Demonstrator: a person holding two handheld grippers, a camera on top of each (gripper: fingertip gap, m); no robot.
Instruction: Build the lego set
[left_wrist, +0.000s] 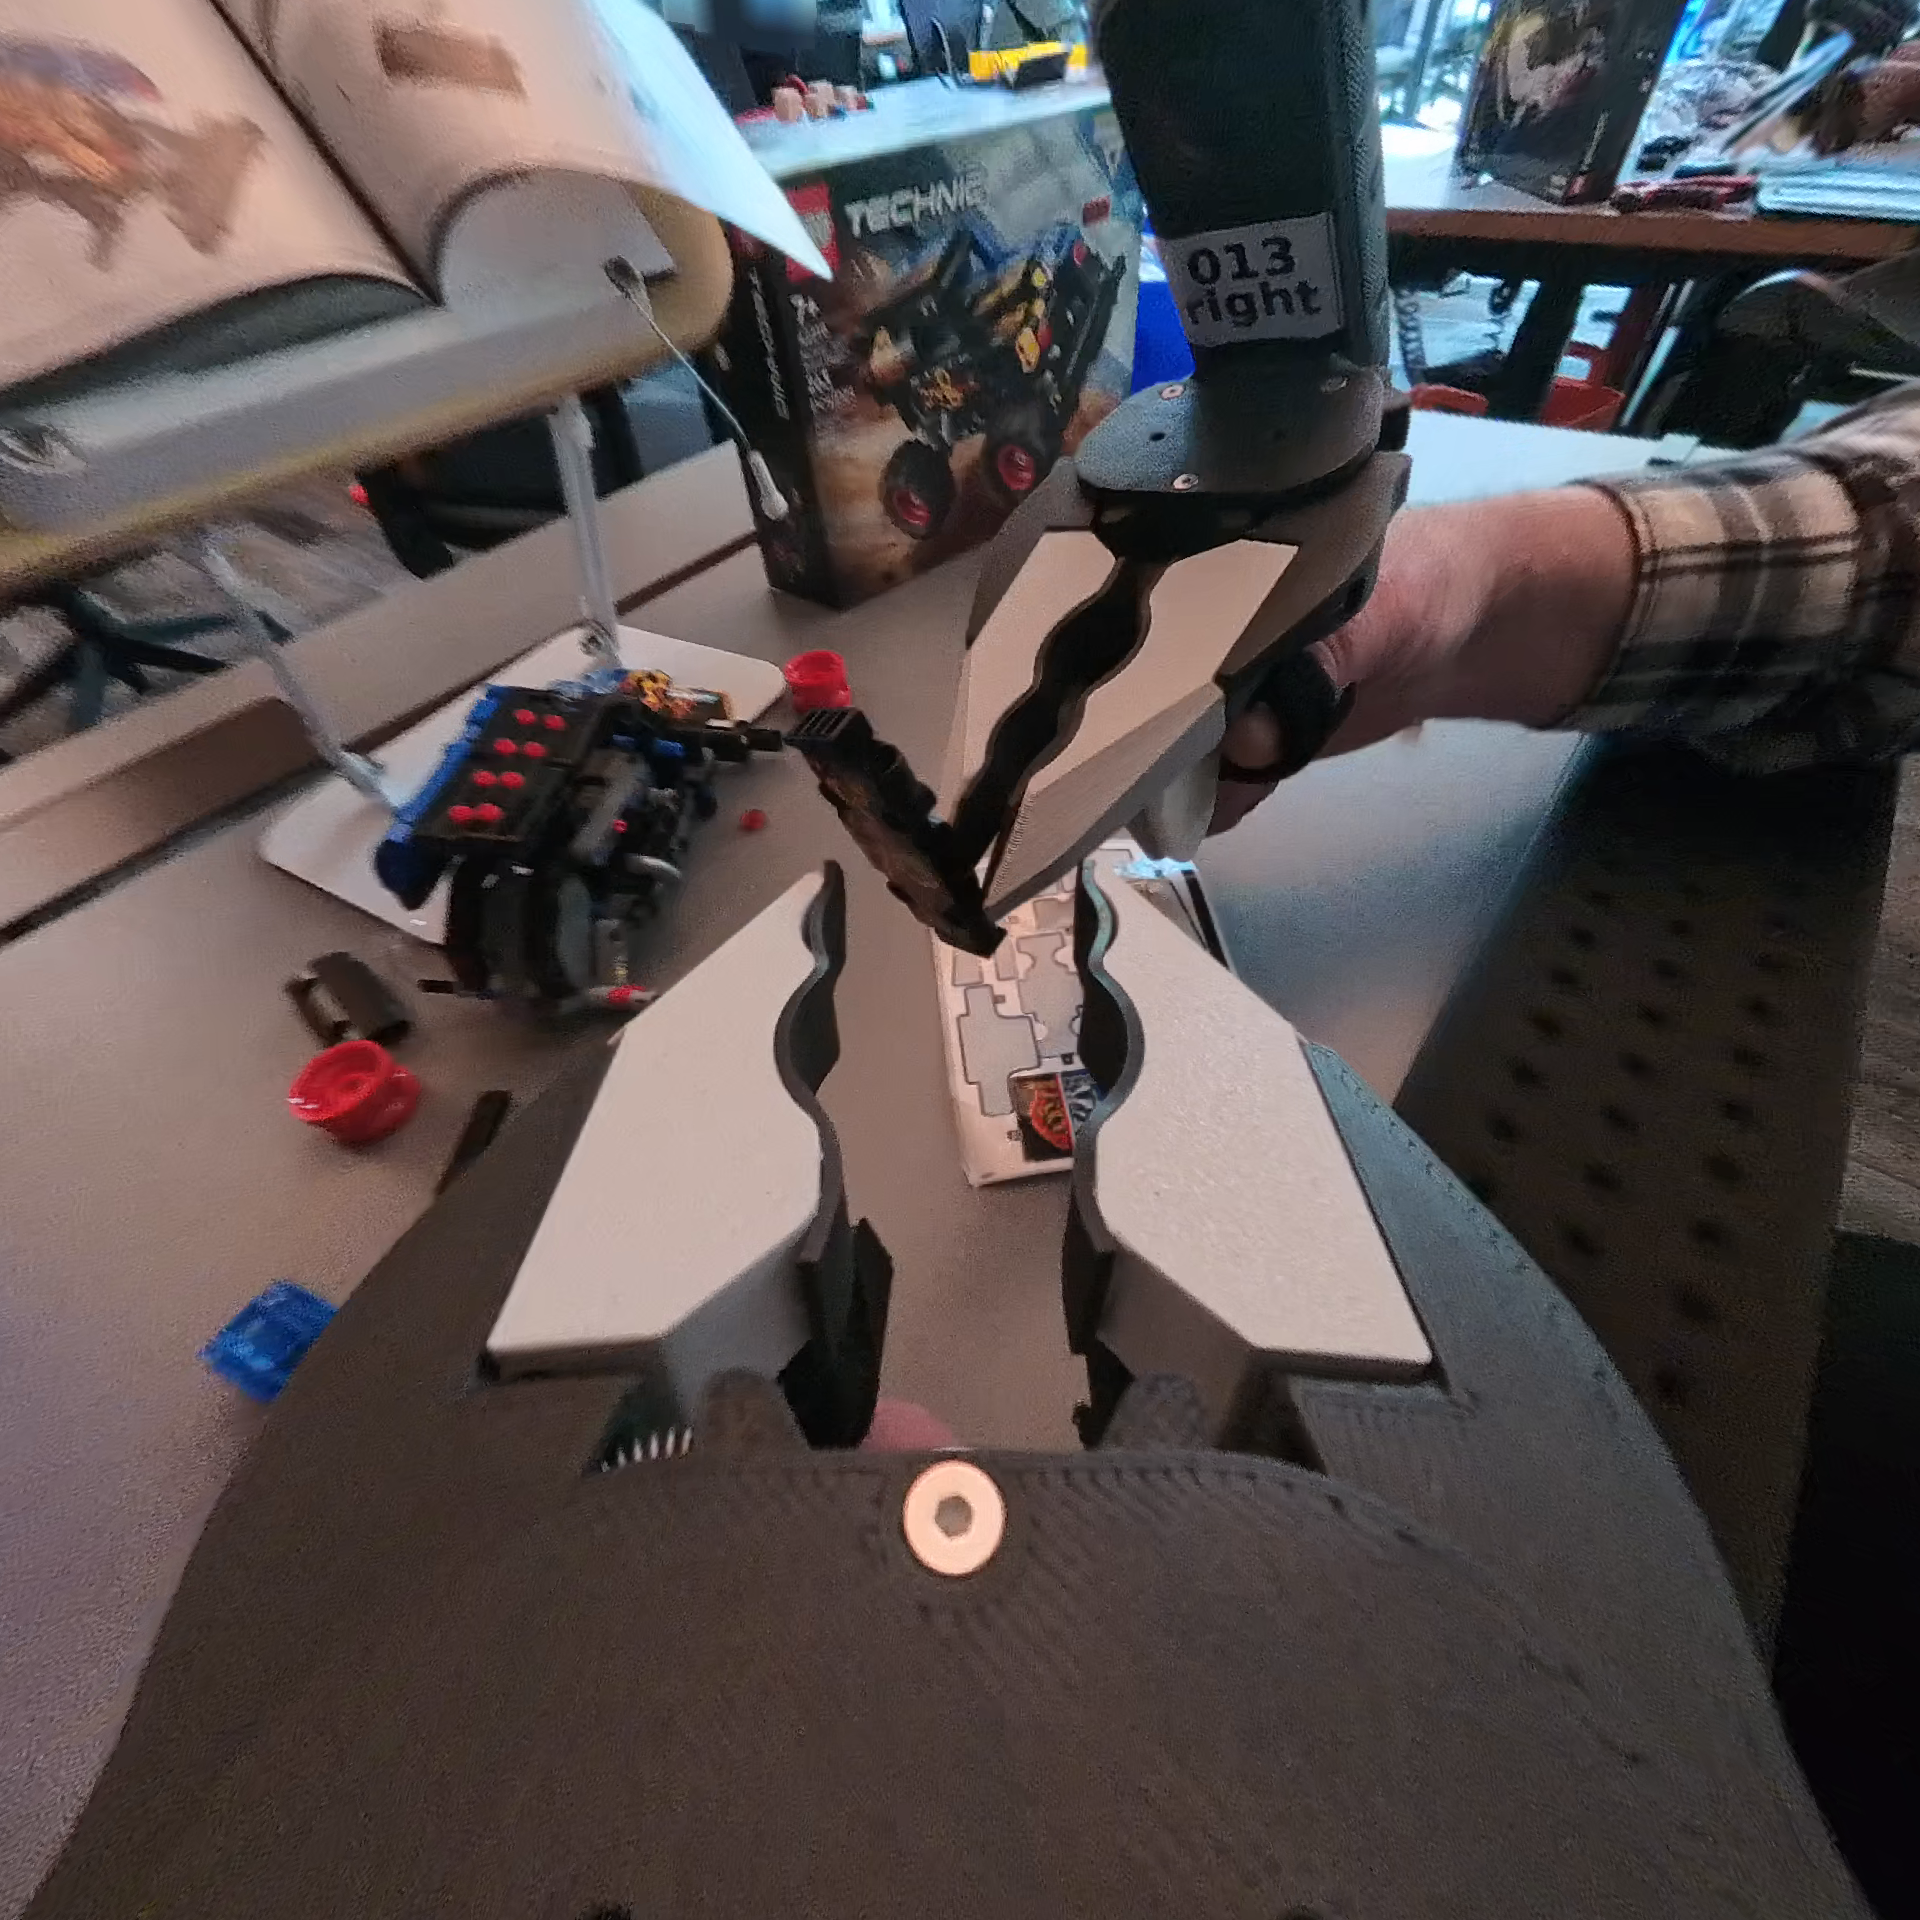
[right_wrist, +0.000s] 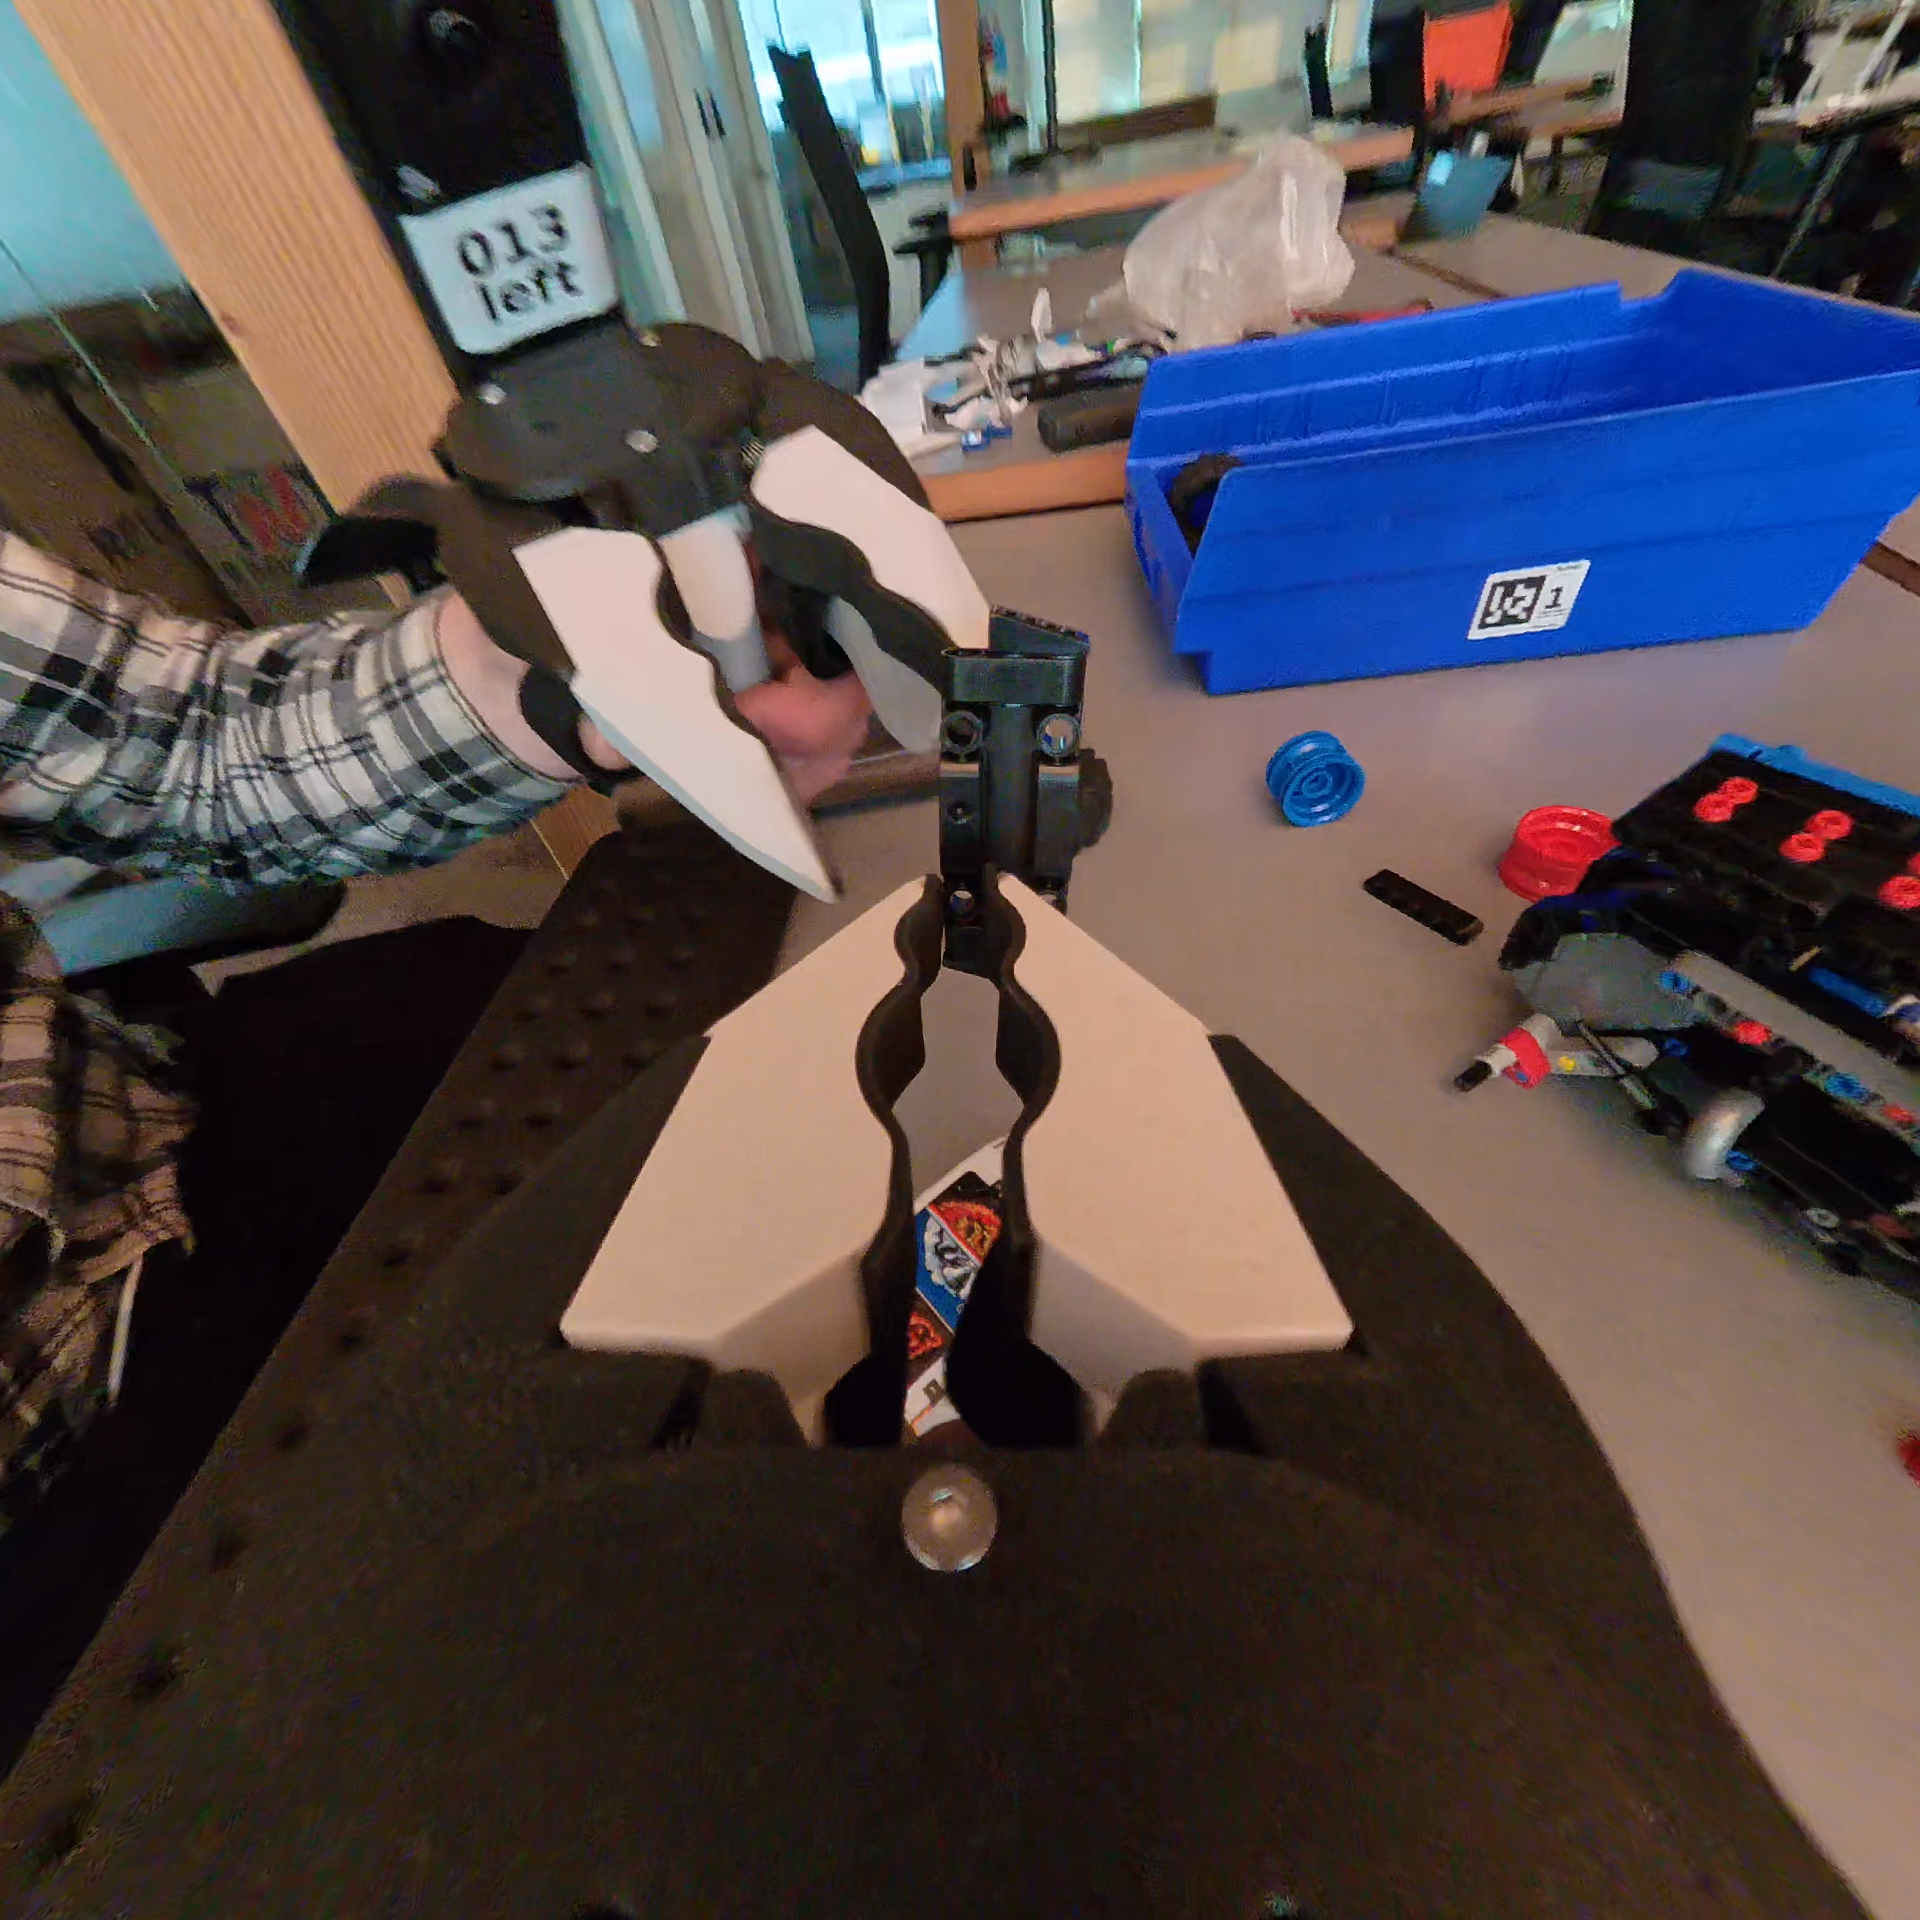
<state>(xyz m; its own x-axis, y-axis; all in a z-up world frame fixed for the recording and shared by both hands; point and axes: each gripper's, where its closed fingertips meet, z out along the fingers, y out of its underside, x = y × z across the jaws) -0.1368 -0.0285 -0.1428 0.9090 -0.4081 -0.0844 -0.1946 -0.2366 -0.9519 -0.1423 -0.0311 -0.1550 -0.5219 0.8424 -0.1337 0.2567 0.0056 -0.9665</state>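
Right wrist view showed the right claw (right_wrist: 961, 914) pinched shut on a black lego assembly (right_wrist: 1013, 769) rising beyond its tips, the left claw (left_wrist: 956, 883) gaping empty just beside, and the half-built truck (right_wrist: 1745, 977) lying on the surface (right_wrist: 1351, 1195) to its right.
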